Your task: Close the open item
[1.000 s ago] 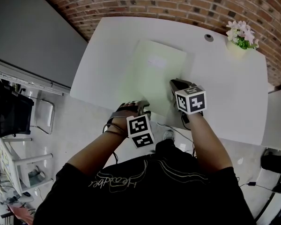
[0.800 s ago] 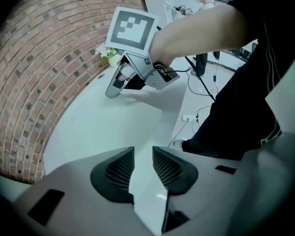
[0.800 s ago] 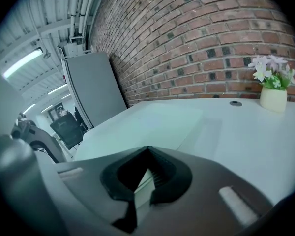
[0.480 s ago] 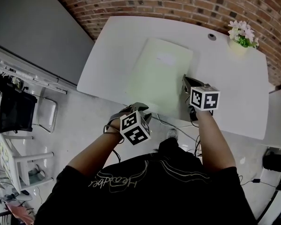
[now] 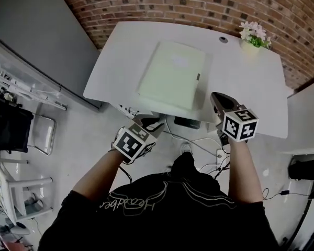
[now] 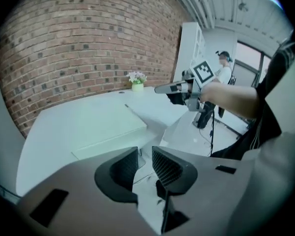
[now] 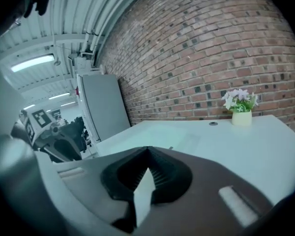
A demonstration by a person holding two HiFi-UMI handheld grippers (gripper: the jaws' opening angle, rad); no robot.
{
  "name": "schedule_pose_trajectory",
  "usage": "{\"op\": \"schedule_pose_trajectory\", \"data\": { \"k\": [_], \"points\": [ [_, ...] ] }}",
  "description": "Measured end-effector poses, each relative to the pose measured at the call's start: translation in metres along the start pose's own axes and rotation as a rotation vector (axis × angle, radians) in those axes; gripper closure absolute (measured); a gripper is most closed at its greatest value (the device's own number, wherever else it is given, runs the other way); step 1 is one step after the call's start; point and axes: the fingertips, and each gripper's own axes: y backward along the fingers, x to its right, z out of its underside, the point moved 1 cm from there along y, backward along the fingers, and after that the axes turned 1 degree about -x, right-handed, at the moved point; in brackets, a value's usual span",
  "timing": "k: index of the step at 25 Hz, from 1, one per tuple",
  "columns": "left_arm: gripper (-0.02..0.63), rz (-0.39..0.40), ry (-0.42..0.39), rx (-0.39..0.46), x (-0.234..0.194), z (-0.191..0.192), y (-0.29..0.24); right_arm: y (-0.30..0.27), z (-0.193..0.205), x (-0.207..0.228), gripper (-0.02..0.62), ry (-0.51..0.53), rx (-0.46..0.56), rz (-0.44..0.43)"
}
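Note:
A pale green folder (image 5: pixel 170 75) lies flat with its cover down on the white table (image 5: pixel 240 88); the left gripper view has it as a thick slab (image 6: pixel 88 127). My left gripper (image 5: pixel 150 122) hangs off the table's near edge, below the folder, its jaws (image 6: pixel 145 154) a narrow gap apart with nothing between them. My right gripper (image 5: pixel 215 99) hovers over the near edge to the right of the folder, tips together (image 7: pixel 147 150) and holding nothing. Neither gripper touches the folder.
A small pot of flowers (image 5: pixel 253 35) stands at the table's far right corner beside a round cable hole (image 5: pixel 222 39). A brick wall runs behind. A grey panel (image 5: pixel 36 41) stands to the left. Cables (image 5: pixel 199 140) hang under the near edge, and a chair (image 5: pixel 21 135) sits at left.
Both grippers have drawn back from the folder toward the person, the left one dropping off the table edge. The folder has stayed flat and still.

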Motion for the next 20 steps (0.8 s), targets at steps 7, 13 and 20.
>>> {"op": "schedule_pose_trajectory", "data": {
  "k": [7,13,20],
  "points": [
    [0.515,0.196,0.045,0.254,0.052,-0.022,0.062,0.087,-0.013,-0.112,0.591,0.047,0.077,-0.262],
    [0.517,0.351,0.034,0.418,0.091,-0.039,0.111,0.146,-0.033,-0.185,0.591,0.014,0.164,-0.42],
    [0.604,0.403,0.102,0.579,0.131,-0.041,0.15,0.179,-0.002,-0.22,0.591,-0.063,0.192,-0.525]
  ]
}}
